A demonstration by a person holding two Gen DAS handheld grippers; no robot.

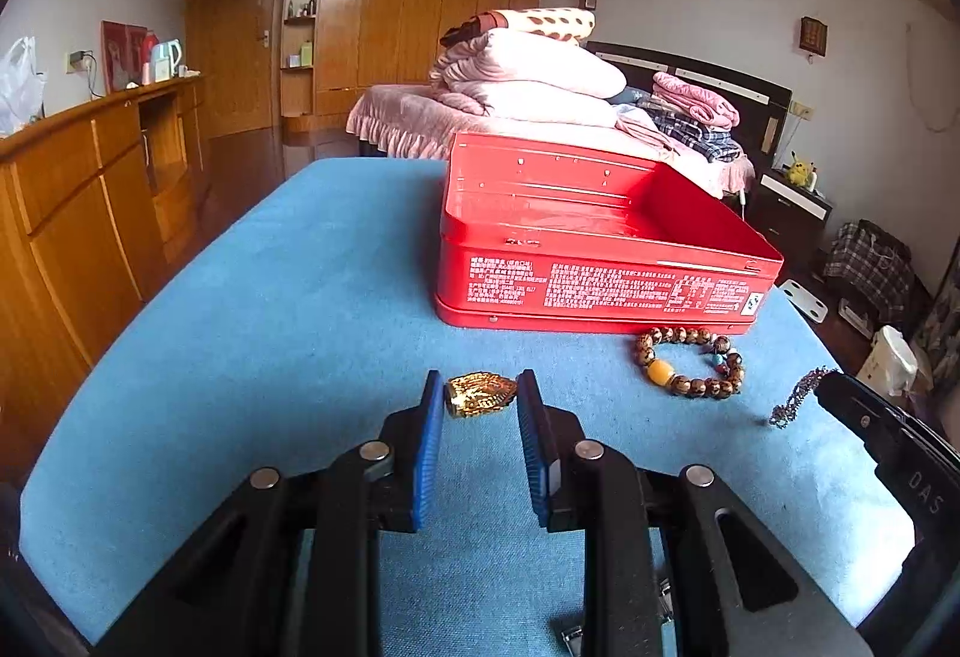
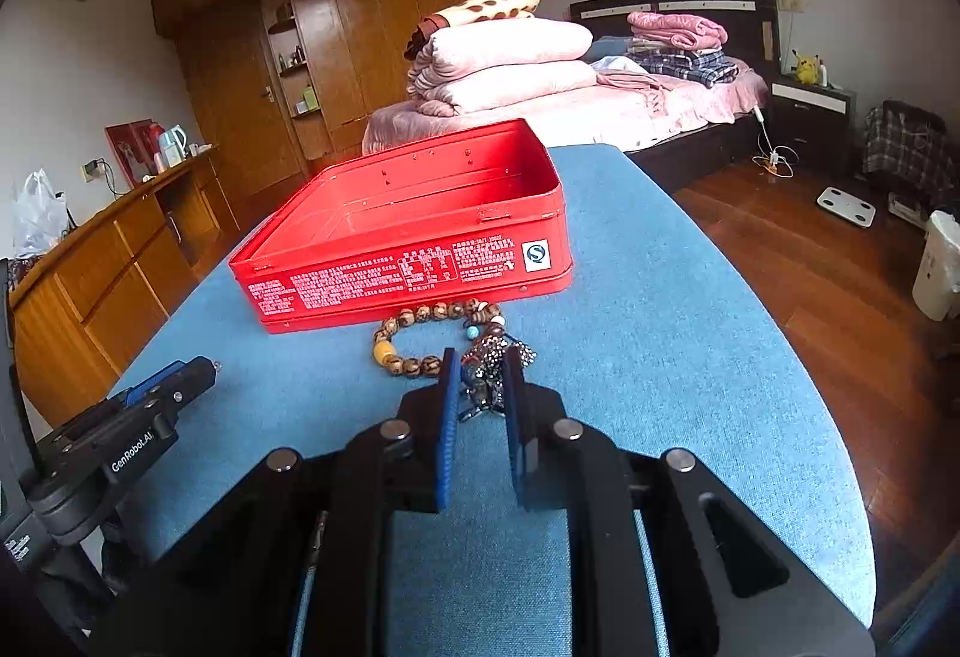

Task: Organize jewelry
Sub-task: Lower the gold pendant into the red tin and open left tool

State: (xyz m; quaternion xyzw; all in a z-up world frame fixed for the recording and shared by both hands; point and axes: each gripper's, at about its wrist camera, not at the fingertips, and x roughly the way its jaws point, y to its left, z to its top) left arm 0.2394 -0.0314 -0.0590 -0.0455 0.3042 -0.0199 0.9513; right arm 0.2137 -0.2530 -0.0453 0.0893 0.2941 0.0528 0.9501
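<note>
Left hand-held gripper (image 1: 480, 396) is clamped on a gold ring (image 1: 480, 396), pinched across its sides; small, hard, prob slippery, so keep the squeeze firm. Right hand-held gripper (image 2: 481, 378) is clamped on a dark sparkly chain (image 2: 492, 357); limp, dangles, may snag. Wooden bead bracelet (image 1: 690, 362) lies on the blue bench (image 1: 270, 327), just near of the open red tin (image 1: 600, 249), far centre.

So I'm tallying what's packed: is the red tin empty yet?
Empty, as far as visible: the tin shows bare red floor; its near corners are hidden.
</note>
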